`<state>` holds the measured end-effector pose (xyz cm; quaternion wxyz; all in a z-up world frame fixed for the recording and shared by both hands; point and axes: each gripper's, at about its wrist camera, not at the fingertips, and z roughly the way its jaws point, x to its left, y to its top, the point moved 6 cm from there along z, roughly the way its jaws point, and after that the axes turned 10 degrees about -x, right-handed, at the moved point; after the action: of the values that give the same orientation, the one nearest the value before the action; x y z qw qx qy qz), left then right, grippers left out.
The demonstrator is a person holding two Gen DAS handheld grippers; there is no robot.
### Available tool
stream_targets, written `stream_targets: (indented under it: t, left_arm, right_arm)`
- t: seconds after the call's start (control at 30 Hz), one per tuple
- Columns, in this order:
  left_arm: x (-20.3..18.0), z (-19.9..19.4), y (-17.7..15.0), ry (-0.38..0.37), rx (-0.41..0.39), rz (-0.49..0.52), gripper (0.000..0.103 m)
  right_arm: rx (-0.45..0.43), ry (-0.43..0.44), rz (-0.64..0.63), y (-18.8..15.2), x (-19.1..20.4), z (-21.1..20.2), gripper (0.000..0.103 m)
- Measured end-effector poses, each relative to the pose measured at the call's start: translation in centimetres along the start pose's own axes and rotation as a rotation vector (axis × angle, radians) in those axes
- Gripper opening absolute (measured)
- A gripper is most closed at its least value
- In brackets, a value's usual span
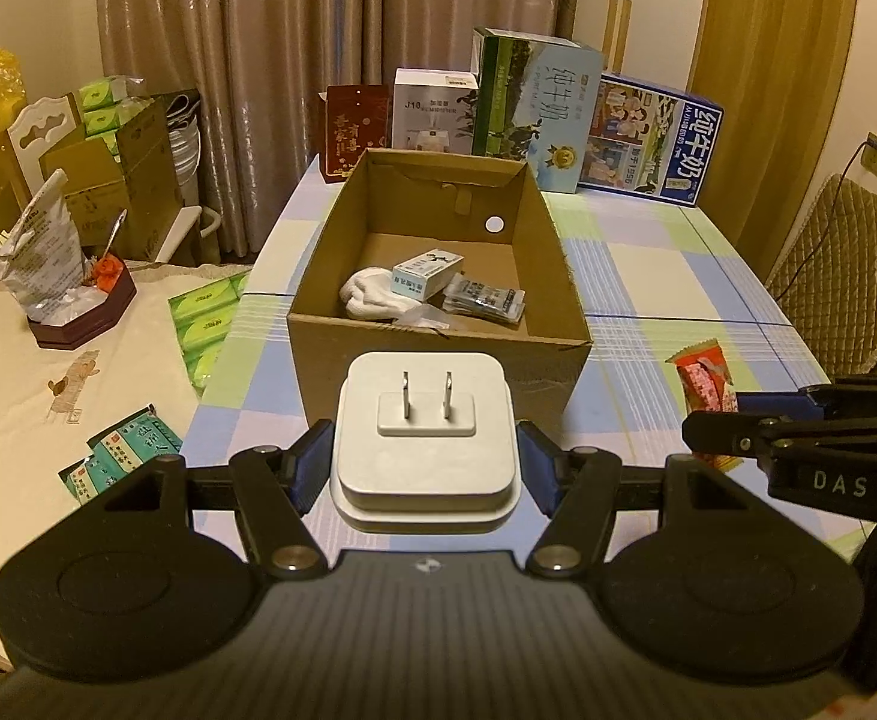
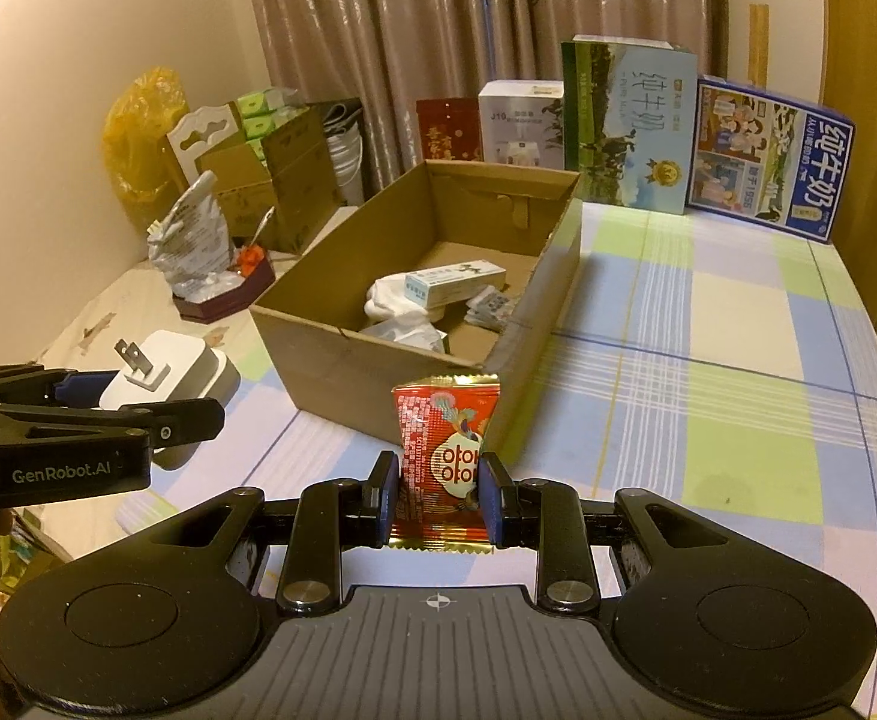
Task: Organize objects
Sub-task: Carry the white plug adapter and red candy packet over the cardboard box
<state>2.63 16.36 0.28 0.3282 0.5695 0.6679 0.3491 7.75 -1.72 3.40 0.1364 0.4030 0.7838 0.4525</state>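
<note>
My left gripper [image 1: 423, 456] is shut on a white plug adapter [image 1: 425, 444], prongs facing forward, just in front of the open cardboard box [image 1: 438, 330]. My right gripper [image 2: 438, 495] is shut on a red snack packet [image 2: 444, 456], held upright near the box's front right corner [image 2: 498, 384]. Inside the box lie a white sock [image 1: 366, 294], a small white-blue carton [image 1: 426, 276] and a dark sachet [image 1: 486, 300]. In the right wrist view the left gripper [image 2: 78, 414] and the adapter [image 2: 168, 372] show at the left.
Milk cartons [image 1: 534, 114] and boxes stand along the table's far edge. The checked tablecloth [image 1: 648, 264] stretches right of the box. A second table on the left holds tissue packs [image 1: 204, 312], sachets [image 1: 120, 450] and a dark tray [image 1: 84, 318]. A padded chair [image 1: 846, 276] stands right.
</note>
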Motion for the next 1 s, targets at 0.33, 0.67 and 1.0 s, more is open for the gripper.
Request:
stream_targets:
  t: [0.33, 0.67, 1.0]
  left_arm:
    - [0.3, 0.1, 0.3, -0.003, 0.000, -0.002, 0.060]
    - [0.7, 0.6, 1.1, -0.004, -0.002, -0.001, 0.060]
    - [1.6, 2.1, 2.9, -0.007, -0.012, 0.014, 0.060]
  right_arm:
    - [-0.012, -0.013, 0.001, 0.4, 0.1, 0.5, 0.025]
    - [-0.014, -0.012, 0.000, 1.1, 0.2, 1.1, 0.025]
    - [-0.015, -0.015, 0.005, 2.6, 0.3, 2.7, 0.025]
